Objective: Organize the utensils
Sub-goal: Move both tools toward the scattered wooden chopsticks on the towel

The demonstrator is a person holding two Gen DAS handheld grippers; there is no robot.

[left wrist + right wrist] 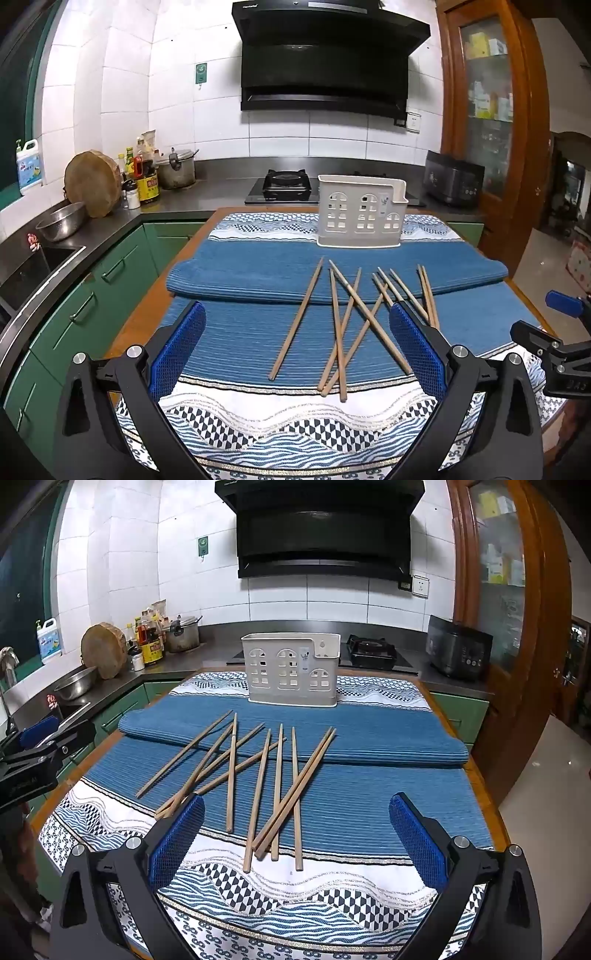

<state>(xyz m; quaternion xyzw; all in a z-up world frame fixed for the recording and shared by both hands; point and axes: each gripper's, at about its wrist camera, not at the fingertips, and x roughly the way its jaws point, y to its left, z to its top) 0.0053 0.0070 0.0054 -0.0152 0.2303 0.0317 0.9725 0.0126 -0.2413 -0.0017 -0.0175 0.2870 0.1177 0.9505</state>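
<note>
We are holding both grippers, left gripper (297, 354) and right gripper (295, 836), spread wide and empty; the crossed chopsticks (258, 775) ahead are risking scattering if we pinch several.

Chopsticks (258, 775): pale tan wood. Holder (291, 672) beyond the right tool (295, 834): cream-white, arched-window cutouts. Cloth (369, 794) beneath: ribbed blue, white border with black-white wave checks. Tool pads (177, 842): blue mesh.

Several bare wooden chopsticks (258, 775) lie loose and flat on the blue ribbed cloth, some crossing one another, two at the right lying side by side, their tips pointing roughly toward the far edge. Beyond them, well apart, a beige plastic holder (291, 668) with window-shaped cutouts stands upright.
</note>
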